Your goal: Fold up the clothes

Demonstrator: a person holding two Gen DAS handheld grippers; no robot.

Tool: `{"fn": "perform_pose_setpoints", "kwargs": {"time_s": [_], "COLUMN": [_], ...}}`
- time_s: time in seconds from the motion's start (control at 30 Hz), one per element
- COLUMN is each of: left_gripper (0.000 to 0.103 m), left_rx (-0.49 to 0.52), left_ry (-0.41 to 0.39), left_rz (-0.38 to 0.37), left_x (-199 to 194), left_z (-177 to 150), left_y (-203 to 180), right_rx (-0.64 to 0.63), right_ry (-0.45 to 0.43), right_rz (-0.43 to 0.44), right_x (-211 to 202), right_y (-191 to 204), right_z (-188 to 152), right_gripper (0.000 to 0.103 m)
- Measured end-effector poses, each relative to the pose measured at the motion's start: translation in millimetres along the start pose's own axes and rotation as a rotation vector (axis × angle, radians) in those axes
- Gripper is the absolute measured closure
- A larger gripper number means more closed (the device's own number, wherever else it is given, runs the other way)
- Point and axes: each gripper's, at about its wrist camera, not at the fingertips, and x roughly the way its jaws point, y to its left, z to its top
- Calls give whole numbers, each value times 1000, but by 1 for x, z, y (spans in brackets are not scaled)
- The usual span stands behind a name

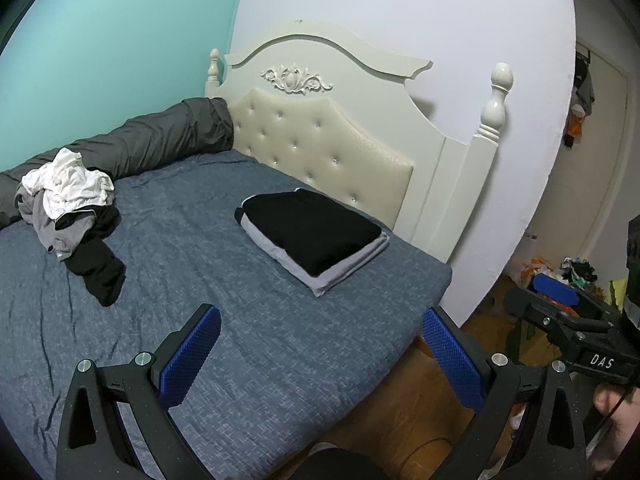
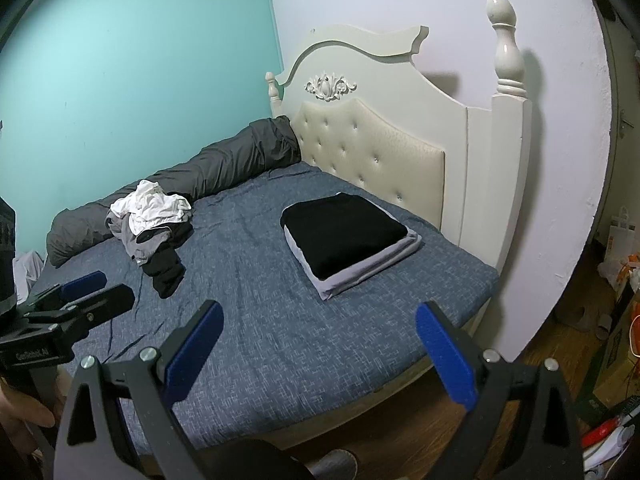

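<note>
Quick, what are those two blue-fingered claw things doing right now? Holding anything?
Left gripper: open, holding nothing, above the bed.
Right gripper: open, holding nothing too.

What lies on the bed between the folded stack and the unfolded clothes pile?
Nothing: only bare blue bedsheet separates the folded stack from the clothes pile, visible in both wrist views.

left gripper (image 1: 320, 344) and right gripper (image 2: 318, 340) gape wide, empty

Bed (image 1: 248, 344), blue sheet: folded stack (image 1: 316, 236) near headboard; loose clothes pile (image 1: 72, 204); grey bolster (image 1: 160, 136) along wall.
</note>
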Motion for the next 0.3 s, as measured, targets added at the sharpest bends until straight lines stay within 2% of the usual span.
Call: {"fn": "perform_pose_setpoints", "kwargs": {"time_s": [0.3], "left_gripper": [0], "left_rx": [-8], "left_ry": [-5], "left_rz": [-2], "left_x": [0], "left_z": [-1], "left_y": [2], "right_rx": [1], "right_ry": [0], "right_rz": [-1], "right_x": [-1], "right_y": [1], "right_z": [-1], "right_gripper": [5]}}
